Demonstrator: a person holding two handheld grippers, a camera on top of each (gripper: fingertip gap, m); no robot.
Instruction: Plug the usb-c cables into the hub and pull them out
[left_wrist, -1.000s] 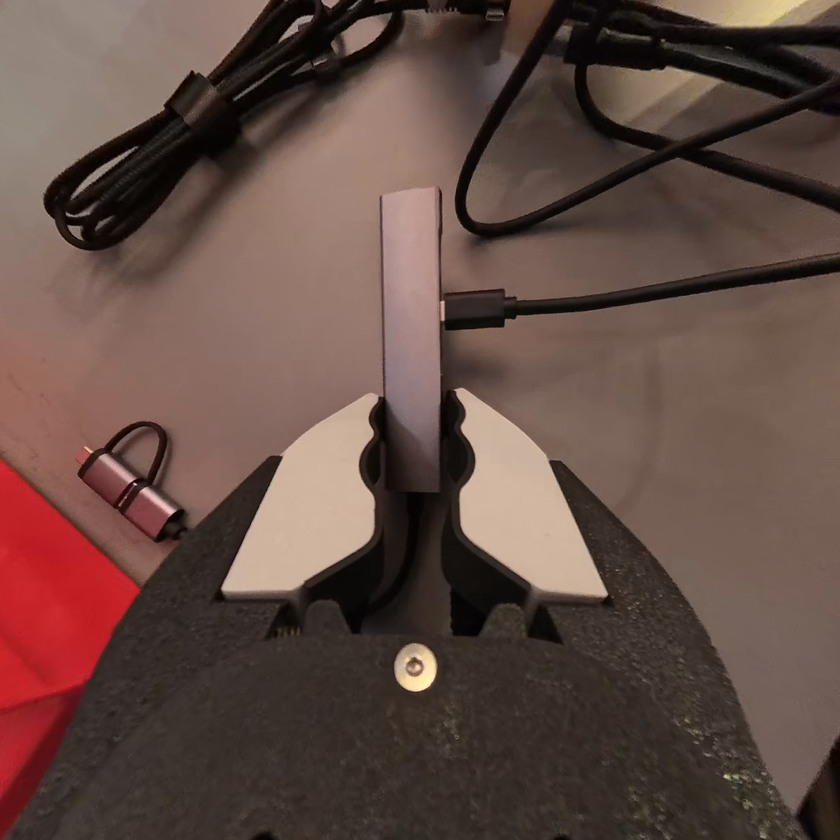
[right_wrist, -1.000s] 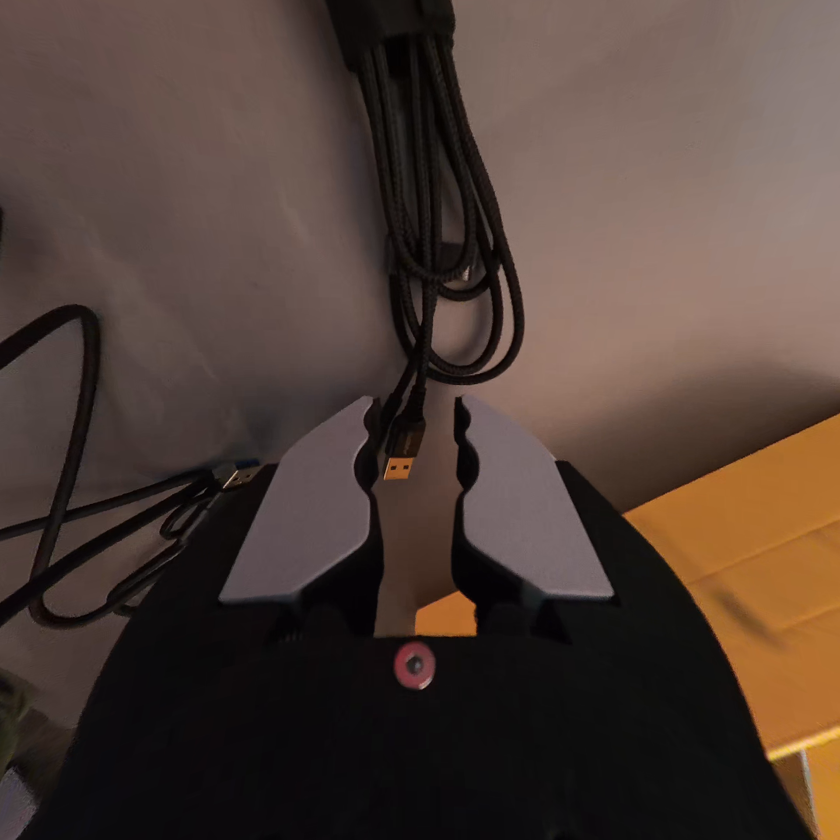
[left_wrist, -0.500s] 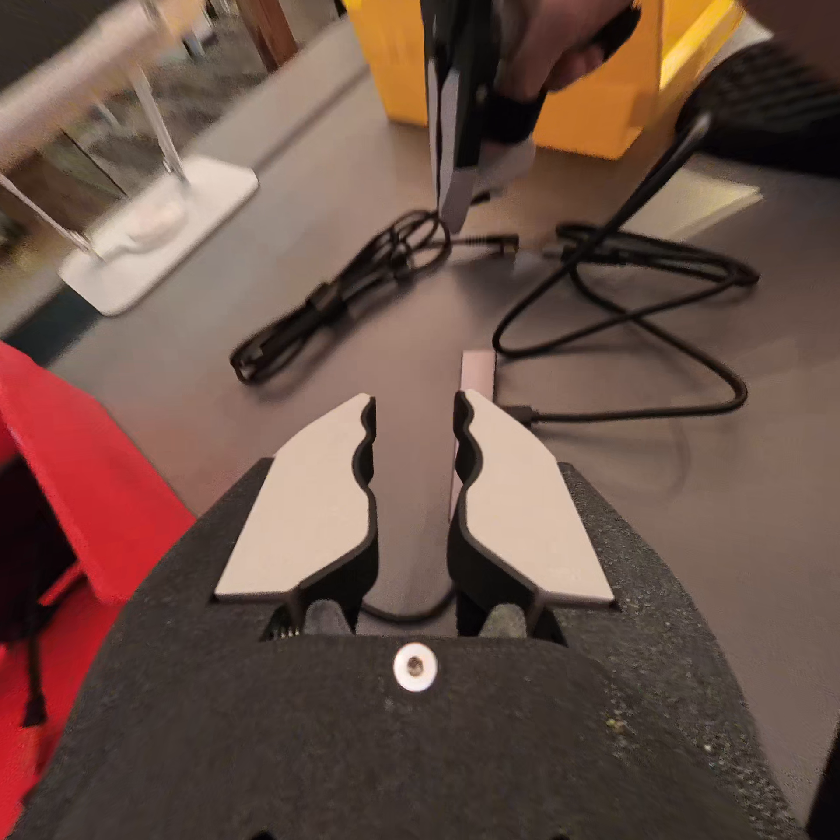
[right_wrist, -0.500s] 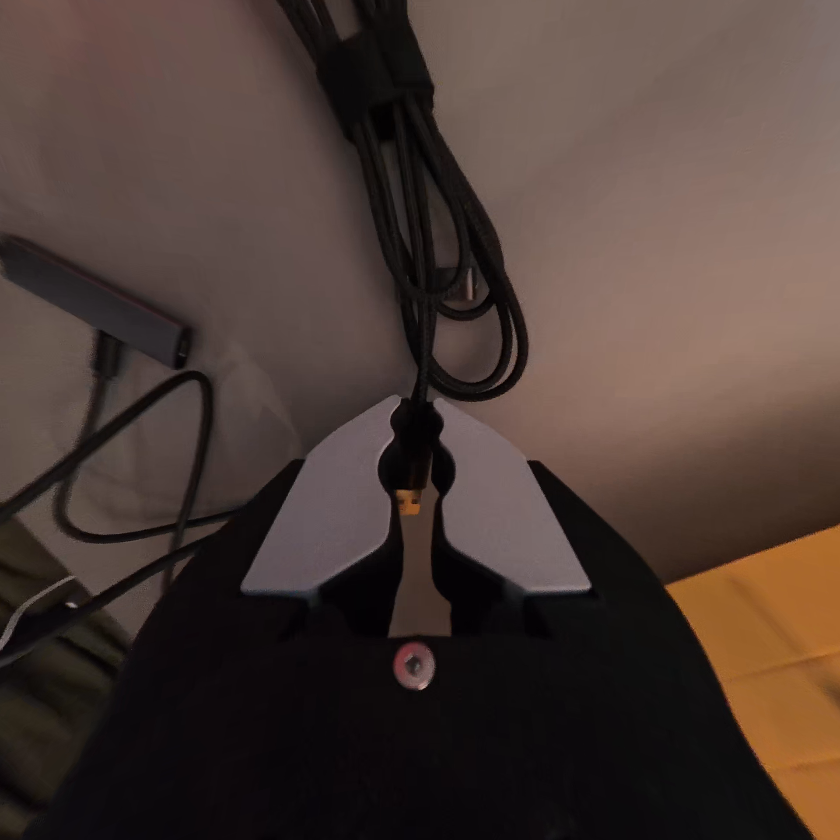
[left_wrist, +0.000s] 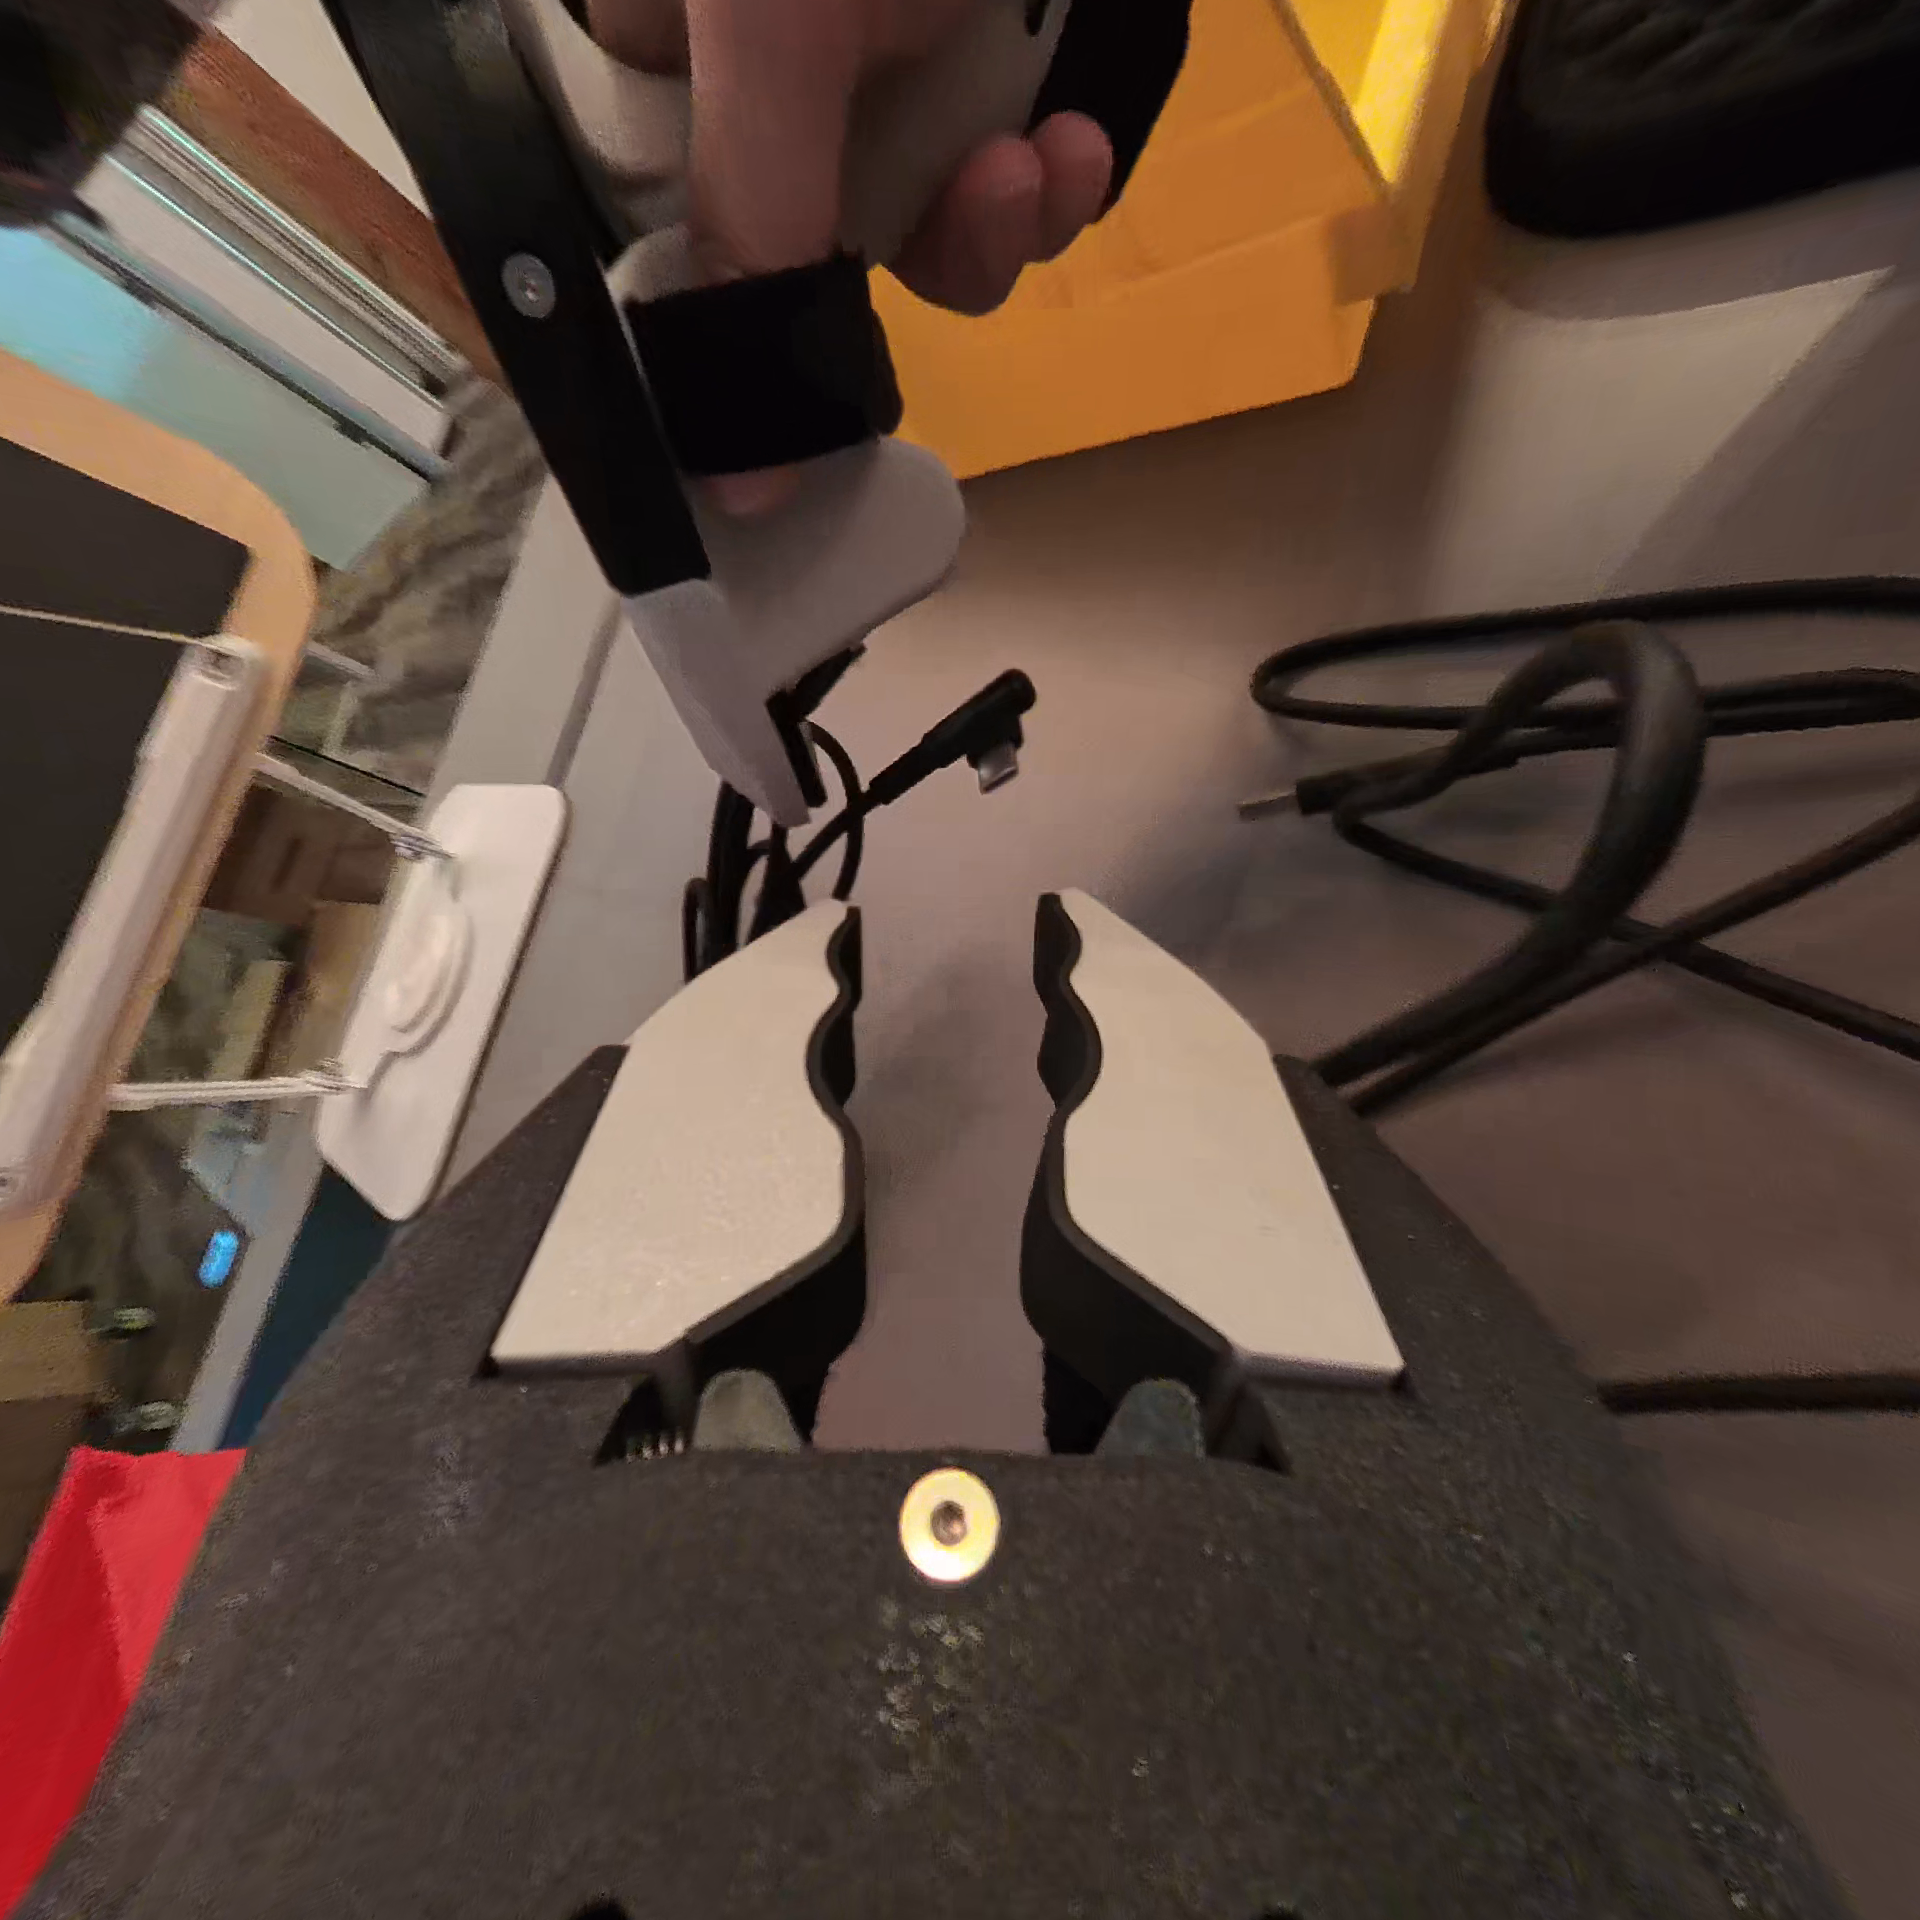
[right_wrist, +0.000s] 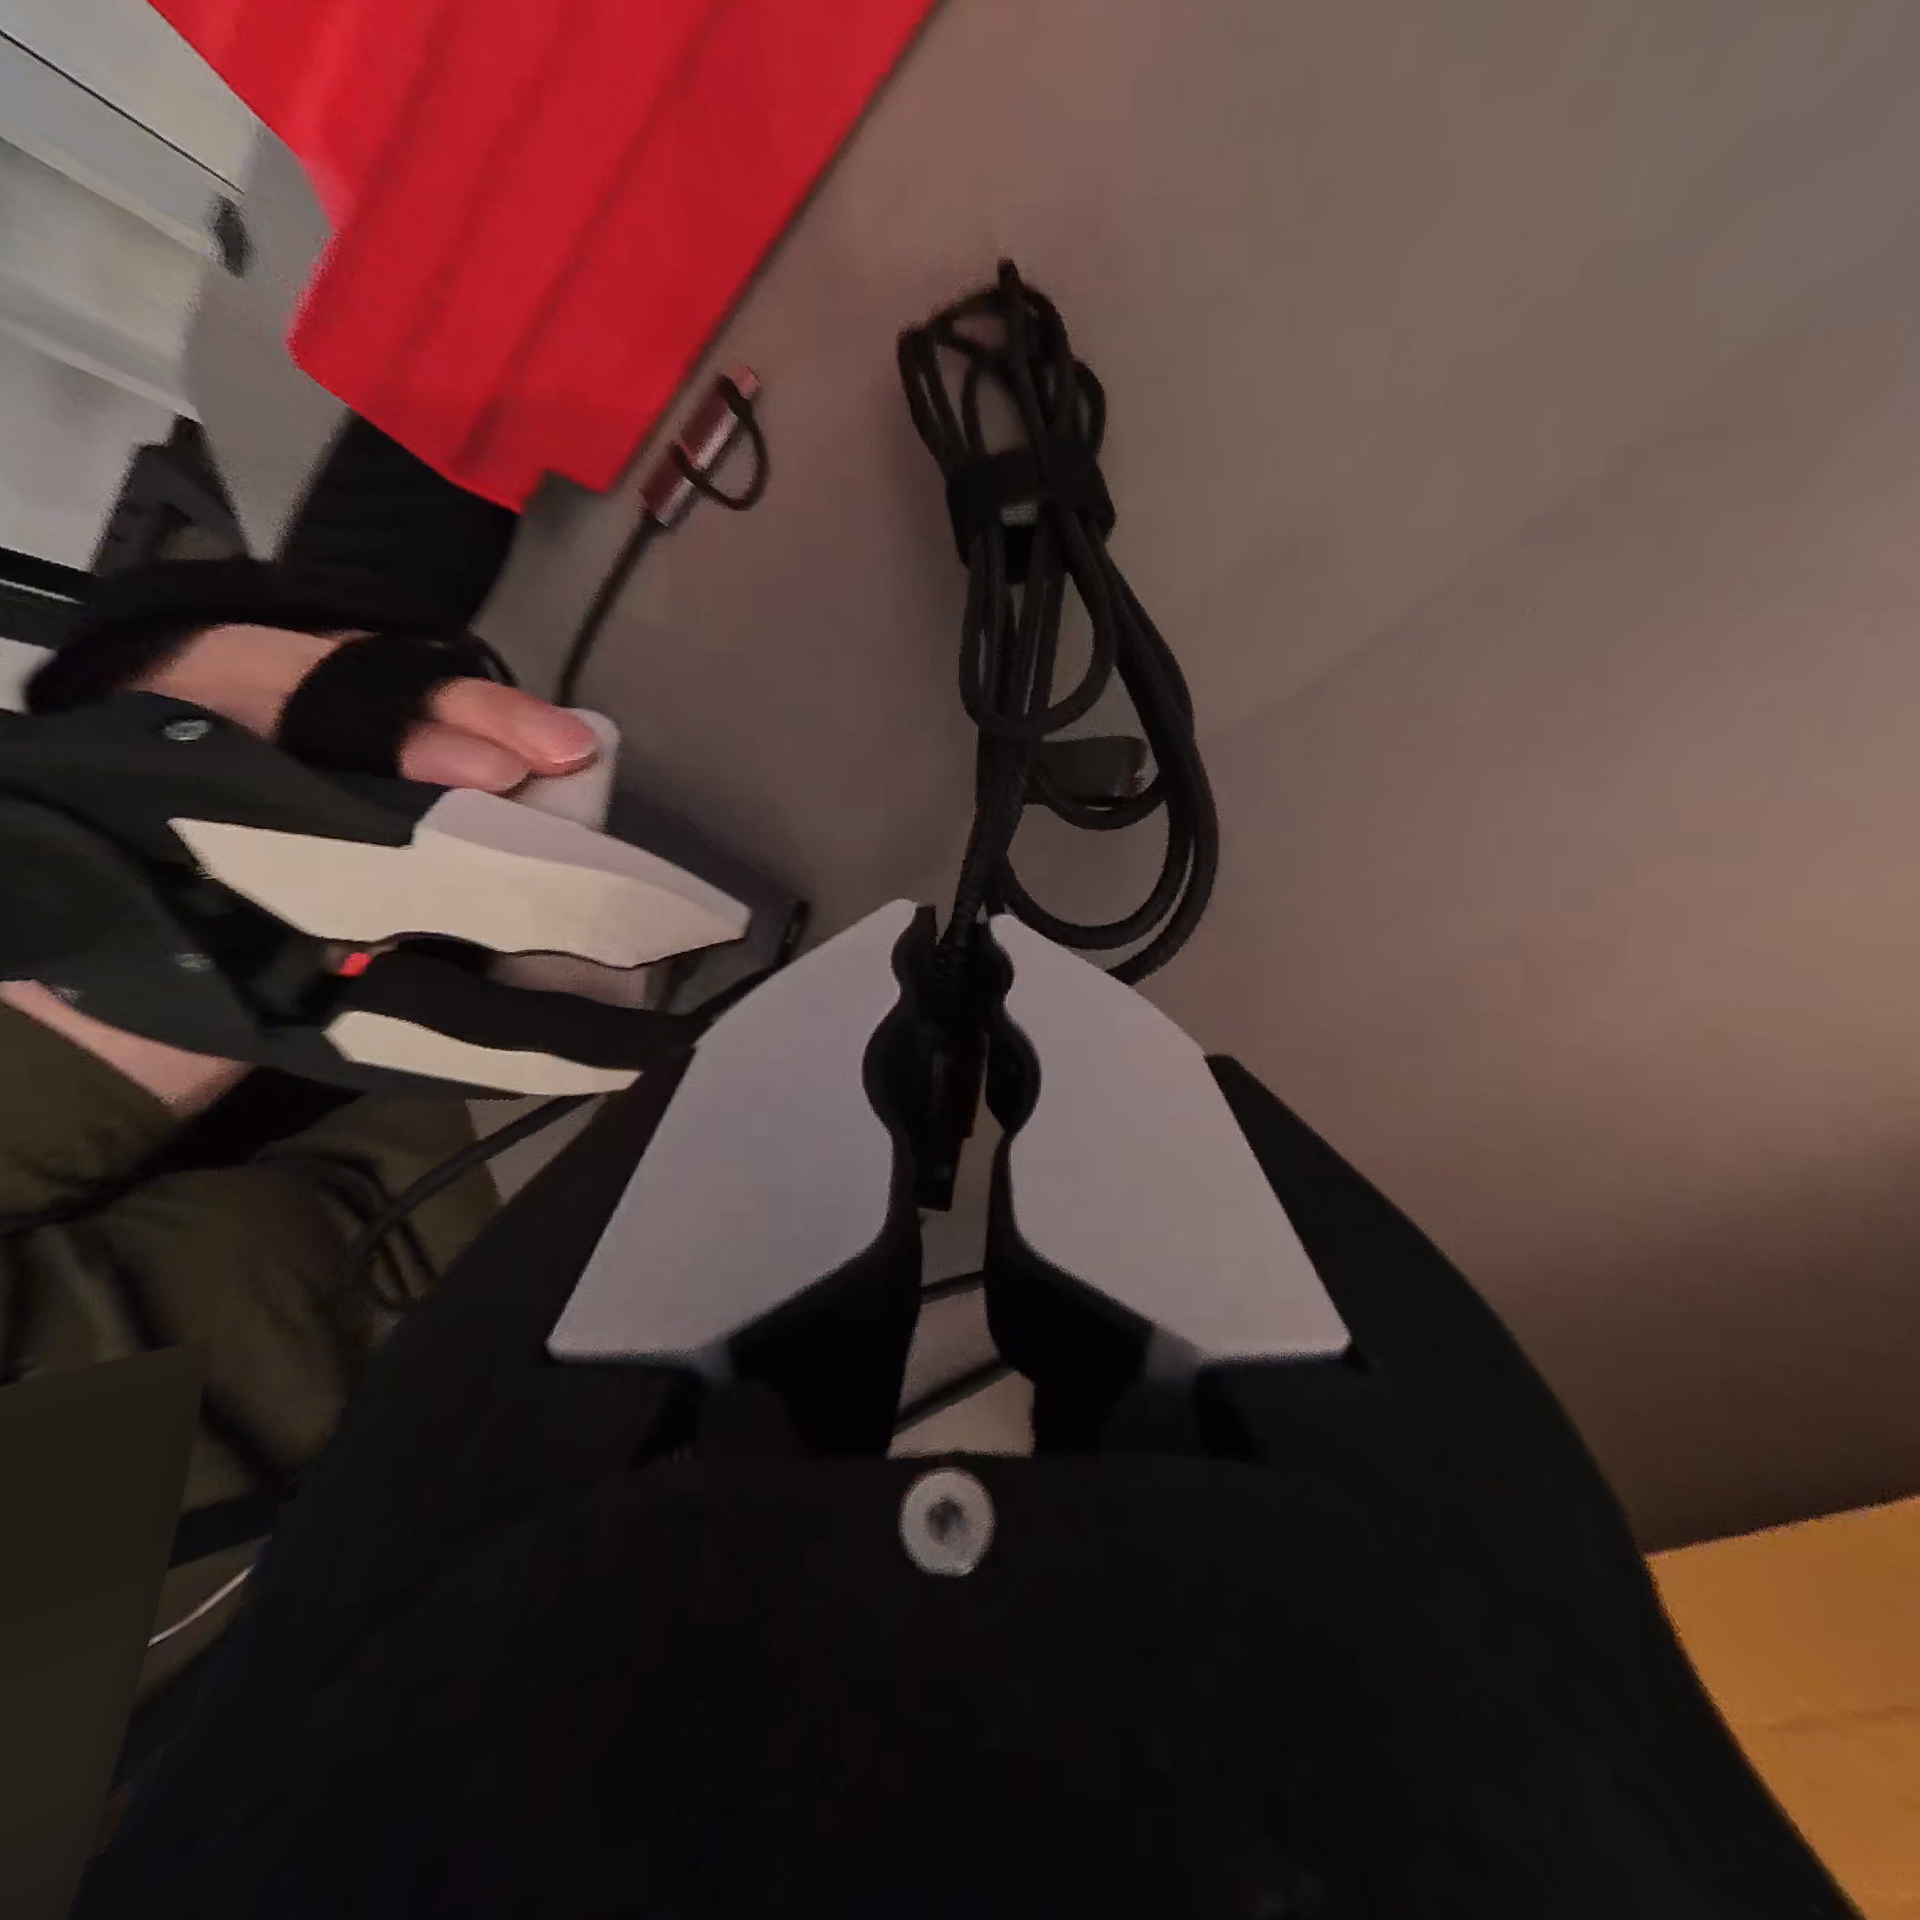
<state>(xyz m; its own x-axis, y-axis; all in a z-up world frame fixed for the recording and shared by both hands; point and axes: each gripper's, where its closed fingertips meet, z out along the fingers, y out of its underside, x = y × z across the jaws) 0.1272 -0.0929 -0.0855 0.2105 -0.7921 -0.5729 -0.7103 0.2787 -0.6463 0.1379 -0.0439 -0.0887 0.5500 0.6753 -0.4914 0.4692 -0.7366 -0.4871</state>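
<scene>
Fig.: your right gripper (right_wrist: 951, 1023) is closed on the plug end of a black braided cable (right_wrist: 1081, 665), pads pressing the plug body, connector tip pointing back toward the camera. The rest of that cable lies strapped in a bundle on the grey table (right_wrist: 1507, 520) at 12 o'clock. Your left gripper (left_wrist: 945, 925) stands open w/ nothing between its fingers, only bare table. In the right wrist view the hub (right_wrist: 774, 930) shows as a dark sliver at 9 o'clock of your fingertips, mostly hidden behind the left gripper, so its ports can't be judged. Risks, as judged: the strapped bundle may drag or lift when you pull the plug toward the hub; w/ the hub unheld it may slide when you push in; the plug sits deep in the pads w/ its tip rearward, so you'd likely need to re-orient, and it could twist or slip. A loose right-angle plug (left_wrist: 992, 732) and thick black cables (left_wrist: 1621, 790) lie near enough to snag. Brands/writing: none legible in either view.
</scene>
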